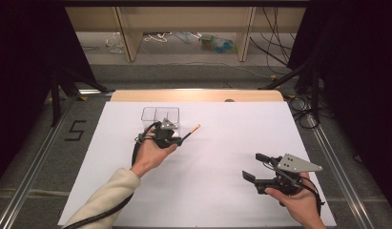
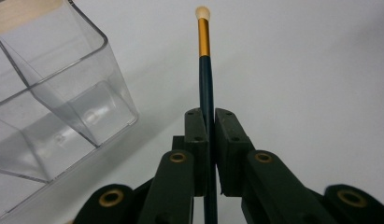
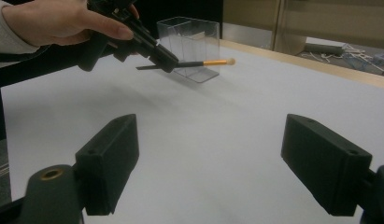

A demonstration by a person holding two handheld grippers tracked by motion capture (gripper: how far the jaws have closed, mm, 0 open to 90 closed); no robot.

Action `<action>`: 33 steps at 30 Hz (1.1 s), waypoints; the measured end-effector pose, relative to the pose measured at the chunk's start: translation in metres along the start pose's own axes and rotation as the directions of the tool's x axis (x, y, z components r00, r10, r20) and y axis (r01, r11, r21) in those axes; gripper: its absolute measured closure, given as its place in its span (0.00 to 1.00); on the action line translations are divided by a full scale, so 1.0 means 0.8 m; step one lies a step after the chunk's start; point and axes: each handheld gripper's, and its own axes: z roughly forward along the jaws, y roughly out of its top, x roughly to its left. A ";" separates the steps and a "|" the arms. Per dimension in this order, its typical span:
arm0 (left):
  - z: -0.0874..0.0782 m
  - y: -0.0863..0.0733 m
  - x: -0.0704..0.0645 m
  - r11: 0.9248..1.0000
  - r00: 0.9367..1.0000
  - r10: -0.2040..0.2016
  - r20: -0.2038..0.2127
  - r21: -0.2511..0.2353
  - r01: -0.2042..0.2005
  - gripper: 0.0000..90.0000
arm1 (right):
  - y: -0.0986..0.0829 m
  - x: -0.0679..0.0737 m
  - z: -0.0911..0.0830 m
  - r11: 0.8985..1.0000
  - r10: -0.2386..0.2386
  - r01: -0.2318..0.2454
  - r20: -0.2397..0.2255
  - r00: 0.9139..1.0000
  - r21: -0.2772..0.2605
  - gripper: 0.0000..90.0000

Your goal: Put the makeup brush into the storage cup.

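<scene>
My left gripper [image 1: 182, 140] is shut on a slim makeup brush [image 2: 206, 70] with a dark handle, a gold ferrule and a pale tip. It holds the brush above the white sheet, tip pointing away to the right. A clear plastic two-compartment box [image 1: 159, 117] stands just behind and left of that gripper, and nothing lies inside it. In the right gripper view the brush [image 3: 213, 62] hangs in front of the box [image 3: 192, 46]. My right gripper [image 1: 253, 167] hovers near the front right of the table, jaws wide open with nothing between them.
A white sheet [image 1: 217, 157] covers the tabletop, with a wooden edge [image 1: 198, 95] at the far side. Beyond the table are wooden shelf legs, cables and clutter on the floor. Dark curtains flank both sides.
</scene>
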 end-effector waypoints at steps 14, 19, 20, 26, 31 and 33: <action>-0.016 -0.012 -0.004 0.995 1.000 -0.011 0.003 -0.099 0.012 0.94 | 0.001 0.000 0.001 1.000 0.006 -0.006 -0.002 1.000 0.004 0.22; -0.024 -0.015 -0.005 0.991 1.000 -0.012 0.003 -0.131 0.013 0.94 | 0.002 -0.001 0.006 0.999 -0.021 0.021 -0.004 1.000 -0.029 0.22; -0.026 -0.016 -0.005 0.991 1.000 -0.010 0.006 -0.135 0.011 0.94 | 0.002 0.000 0.006 1.000 -0.009 0.009 -0.009 1.000 -0.027 0.22; -0.033 -0.020 -0.008 0.988 1.000 -0.007 0.006 -0.152 0.008 0.94 | 0.004 0.002 0.012 1.000 0.014 -0.015 -0.019 1.000 -0.023 0.23; -0.040 -0.025 -0.011 0.984 1.000 -0.020 0.008 -0.175 0.021 0.94 | 0.005 0.001 0.018 0.999 0.021 -0.022 -0.018 1.000 -0.029 0.24; -0.040 -0.026 -0.012 0.983 1.000 -0.022 0.008 -0.180 0.023 0.94 | 0.005 0.001 0.020 0.999 0.026 -0.027 -0.023 0.999 -0.033 0.24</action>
